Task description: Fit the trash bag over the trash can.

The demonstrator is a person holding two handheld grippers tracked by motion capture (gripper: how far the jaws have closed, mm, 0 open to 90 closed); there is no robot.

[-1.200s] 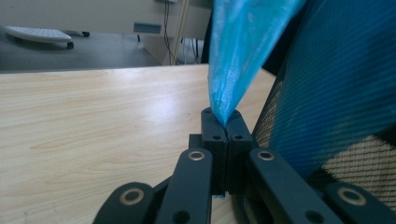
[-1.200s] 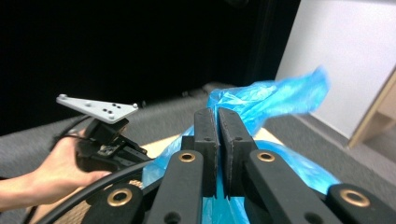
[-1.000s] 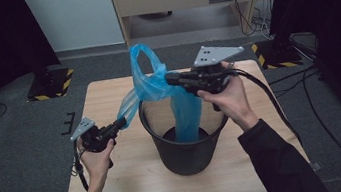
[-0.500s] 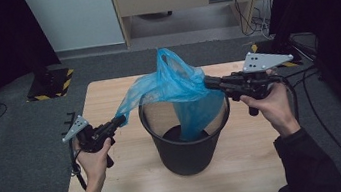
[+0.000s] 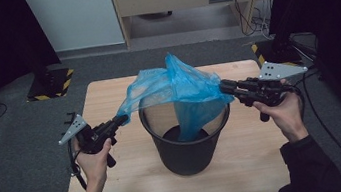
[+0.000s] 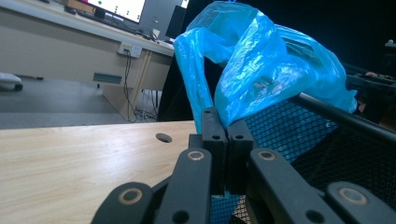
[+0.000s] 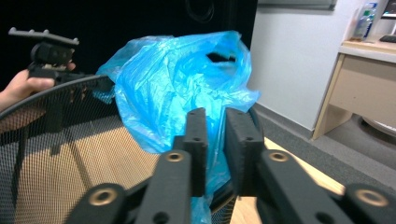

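High view: fixed above the person's side of the table (image 5: pixel 135 181), facing forward and down, far enough to take in the whole top. Left gripper view: low near the table's left edge, looking level across the wood, close on the bag (image 6: pixel 261 70) and bin (image 6: pixel 345 140). Right gripper view: near the right edge, facing back across (opposed to the left one). All three share bag (image 7: pixel 173 88) and bin rim (image 7: pixel 42 95).

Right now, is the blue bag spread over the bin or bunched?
Spread: the blue bag stretches across the bin rim between both hand-held grippers, its tail hanging inside.
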